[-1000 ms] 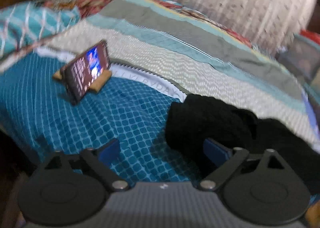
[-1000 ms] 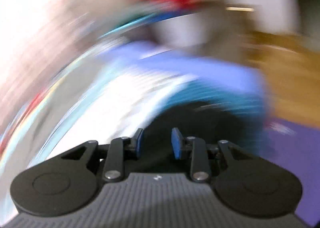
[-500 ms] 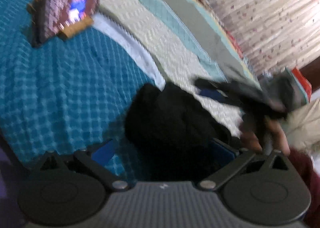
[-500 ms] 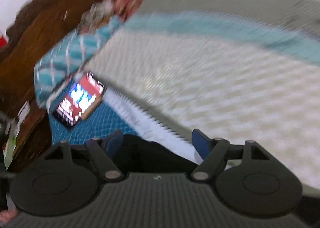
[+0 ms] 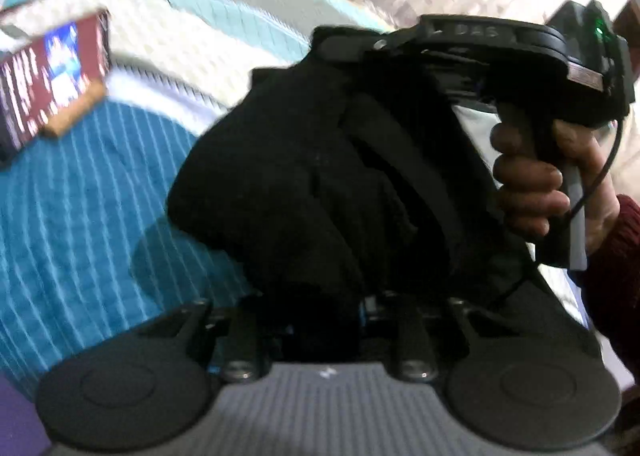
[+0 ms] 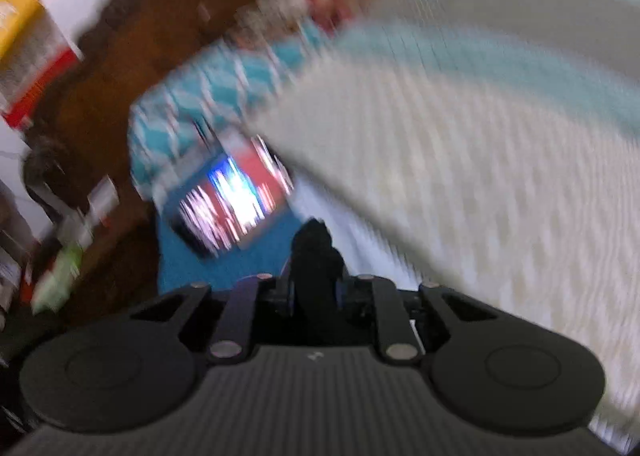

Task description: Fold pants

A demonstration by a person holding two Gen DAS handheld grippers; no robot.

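The black pants [image 5: 304, 175] hang bunched above the teal blanket [image 5: 72, 215] on the bed. My left gripper [image 5: 320, 316] is shut on a lower part of the black cloth. My right gripper [image 6: 316, 288] is shut on a tuft of the same pants [image 6: 316, 248]. In the left wrist view the right gripper's black body [image 5: 500, 55] and the hand holding it are at the upper right, with the pants stretched between the two grippers. Both views are blurred by motion.
A phone with a lit screen [image 5: 48, 75] leans on a wooden stand on the blanket, also in the right wrist view [image 6: 232, 199]. Cream and grey striped bedding [image 6: 480, 135] lies behind. A brown wooden headboard [image 6: 120, 75] and a shelf are at the left.
Both grippers were open over the pants lying on the bed. Both have closed on the black cloth and lifted it off the blanket. The right gripper has come into the left wrist view.
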